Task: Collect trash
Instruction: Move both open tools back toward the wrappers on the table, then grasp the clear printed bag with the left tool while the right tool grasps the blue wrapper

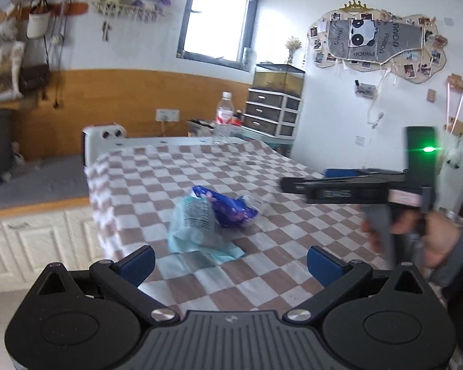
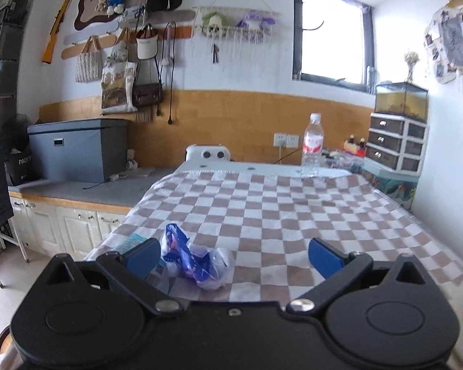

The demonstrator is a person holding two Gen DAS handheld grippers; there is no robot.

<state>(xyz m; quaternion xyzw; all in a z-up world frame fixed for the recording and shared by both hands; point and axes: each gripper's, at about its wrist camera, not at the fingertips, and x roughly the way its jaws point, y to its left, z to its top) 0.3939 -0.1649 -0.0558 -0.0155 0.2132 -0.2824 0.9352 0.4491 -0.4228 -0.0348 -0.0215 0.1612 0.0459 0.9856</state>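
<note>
A crumpled blue wrapper [image 1: 231, 208] and a pale blue-green plastic bag [image 1: 197, 231] lie together on the checkered tablecloth [image 1: 169, 178]. My left gripper [image 1: 231, 263] is open and empty, just short of the bag. The blue wrapper also shows in the right wrist view [image 2: 188, 257], with clear plastic [image 2: 216, 265] around it. My right gripper [image 2: 234, 256] is open and empty, with the wrapper just inside its left finger [image 2: 143, 256]. The right gripper also shows from the side in the left wrist view [image 1: 293, 185], held in a hand above the cloth.
A clear water bottle [image 2: 312, 145] stands at the table's far edge. A white heater [image 2: 208, 153] sits behind the table. A drawer unit [image 2: 396, 145] with a tank on top stands at the right. A grey box [image 2: 77, 149] rests on the left counter.
</note>
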